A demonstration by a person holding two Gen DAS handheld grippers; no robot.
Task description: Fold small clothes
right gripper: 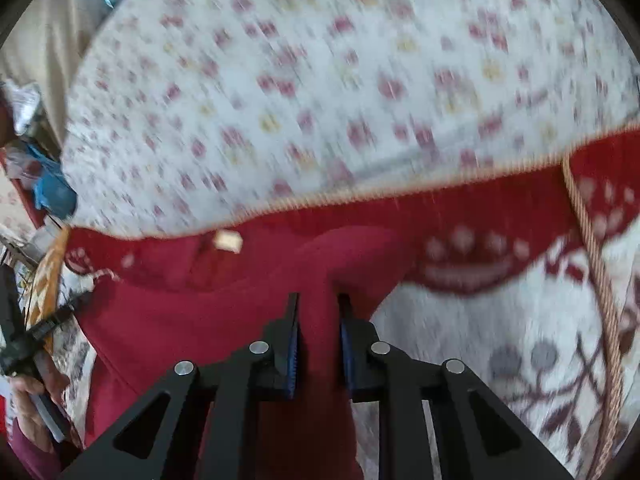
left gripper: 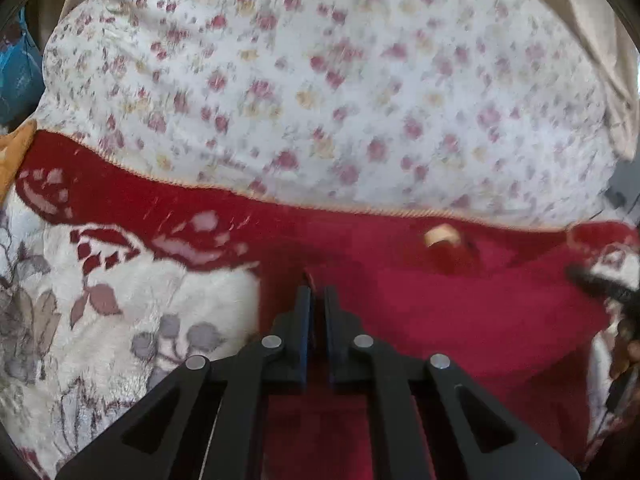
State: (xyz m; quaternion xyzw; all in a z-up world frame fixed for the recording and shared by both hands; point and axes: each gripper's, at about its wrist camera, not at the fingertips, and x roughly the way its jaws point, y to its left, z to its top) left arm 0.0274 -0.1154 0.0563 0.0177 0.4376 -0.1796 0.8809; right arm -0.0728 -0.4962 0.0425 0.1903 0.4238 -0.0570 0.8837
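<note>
- The left gripper (left gripper: 317,294) has its jaws pressed nearly together on a thin edge of the red garment (left gripper: 460,312), at the garment's left side; the cloth runs down between the fingers.
- Left of it lies a plush blanket (left gripper: 132,312), cream with grey-brown leaves and a red border, spread over the bed.
- The red garment lies on that blanket, near the blanket's far corded edge, with a small tan neck label (left gripper: 440,236) showing at its far middle.
- Beyond the cord, a white flowered sheet (left gripper: 340,80) covers the far part of the bed.
- The right gripper (right gripper: 318,308) pinches a thicker bunched fold of the garment at its right side, jaws a little apart around the cloth.
- Both views are blurred, so the garment looks to be in motion, held at both sides: likely the lift or carry of one fold.
- The next move probably calls for both ends travelling together, kept level, to lay the held edge flat before letting go.
</note>
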